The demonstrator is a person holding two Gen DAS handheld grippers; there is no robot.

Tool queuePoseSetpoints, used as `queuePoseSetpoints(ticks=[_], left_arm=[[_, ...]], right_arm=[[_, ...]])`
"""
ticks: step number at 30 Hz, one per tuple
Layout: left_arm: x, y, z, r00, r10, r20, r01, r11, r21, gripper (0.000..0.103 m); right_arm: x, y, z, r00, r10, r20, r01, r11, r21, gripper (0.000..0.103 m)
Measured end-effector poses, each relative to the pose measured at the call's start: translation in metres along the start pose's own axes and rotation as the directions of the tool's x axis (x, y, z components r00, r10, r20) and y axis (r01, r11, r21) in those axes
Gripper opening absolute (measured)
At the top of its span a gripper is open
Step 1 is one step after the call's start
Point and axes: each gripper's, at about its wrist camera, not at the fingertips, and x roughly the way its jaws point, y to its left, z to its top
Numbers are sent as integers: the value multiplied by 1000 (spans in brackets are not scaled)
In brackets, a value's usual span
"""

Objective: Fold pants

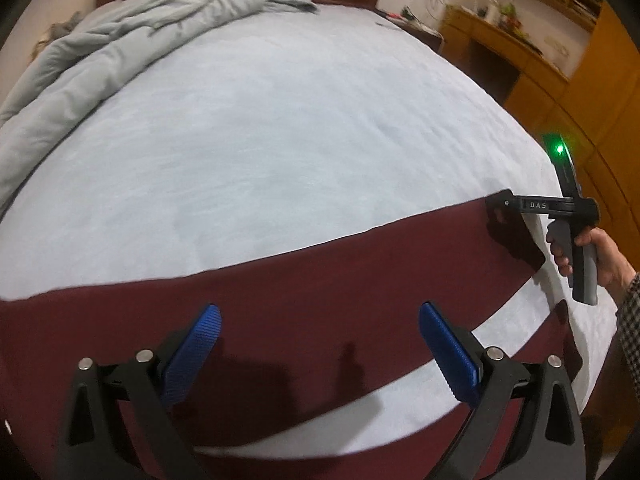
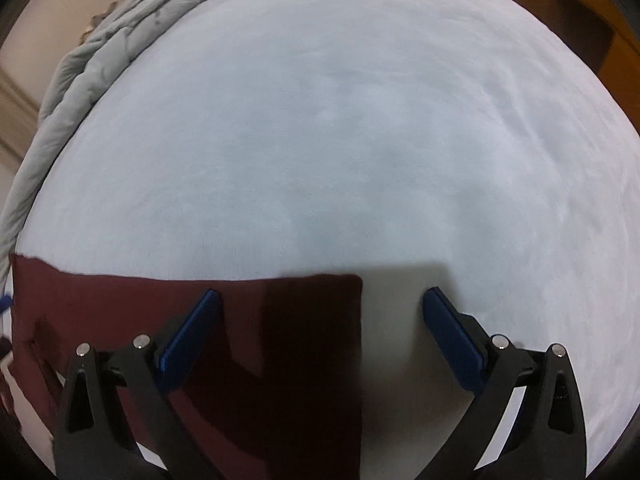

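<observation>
Maroon pants point(image 1: 304, 280) lie flat on the pale blue bedsheet point(image 1: 280, 128), spread along the near edge of the bed, one leg running out toward the right where its end point(image 2: 312, 360) sits square and smooth. Left gripper point(image 1: 320, 344) hovers over the middle of the fabric, blue pads wide apart, holding nothing. Right gripper point(image 2: 322, 332) is also spread wide and empty, straddling the leg's end edge, one pad over the cloth and one over bare sheet; in the left view its nose point(image 1: 500, 206) sits at the far corner of that end, contact not clear. A rumpled grey duvet point(image 1: 120, 40) is bunched at the far left, well apart from the pants. Likely step: pick up the leg end for a fold. To do it well, I'd pinch both corners of the hem, catch all layers, lift low, carry across evenly so edges line up, and keep the fabric taut to avoid creases. Risk: grabbing the sheet too.
</observation>
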Motion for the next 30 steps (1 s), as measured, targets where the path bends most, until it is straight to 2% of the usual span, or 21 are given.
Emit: queuePoseSetpoints(ticks=[1,2,3,5,7,11,13,16,21,24,27,30], left_arm=[[6,-1,4,1000,-6,-11,6,1000,9,99],[10,-2,6,1000,-11,-17,11,1000,16,99],[16,-4,10,1000,-14,-21,14,999,29,99],[23,-7,14,999,-22,-24,24,998,52,99],[31,-11,20,999,-33,-29,36,996,84,99],[48,-19,35,997,-61,-47,68,984,163,99],[55,-22,41,996,-77,-52,86,973,214,99],[65,-28,51,983,-166,-82,182,944,274,99],[86,-38,65,945,-278,-175,322,888,327,99],[100,-45,71,903,-348,-251,418,845,334,99],[112,-48,76,880,-368,-302,459,823,334,99],[123,-53,80,827,-420,-373,535,791,296,99]], right_arm=[[0,2,-2,1000,0,3,0,1000,-20,91],[-2,4,-4,1000,6,8,-5,999,-45,75],[-5,6,-6,999,31,11,-30,997,-76,67],[-11,10,-9,999,50,5,-49,992,-113,41],[-14,9,-5,998,57,0,-57,988,-146,23],[-37,5,-5,990,137,26,-131,977,-168,22],[-57,2,-7,978,201,60,-188,966,-178,22],[-86,-8,-16,957,275,94,-252,946,-202,22],[-119,4,-17,928,345,138,-300,914,-273,22],[-131,14,-16,919,363,152,-307,903,-300,22],[-140,22,-13,911,378,162,-315,895,-317,22],[-147,22,-14,905,391,168,-324,889,-325,22]])
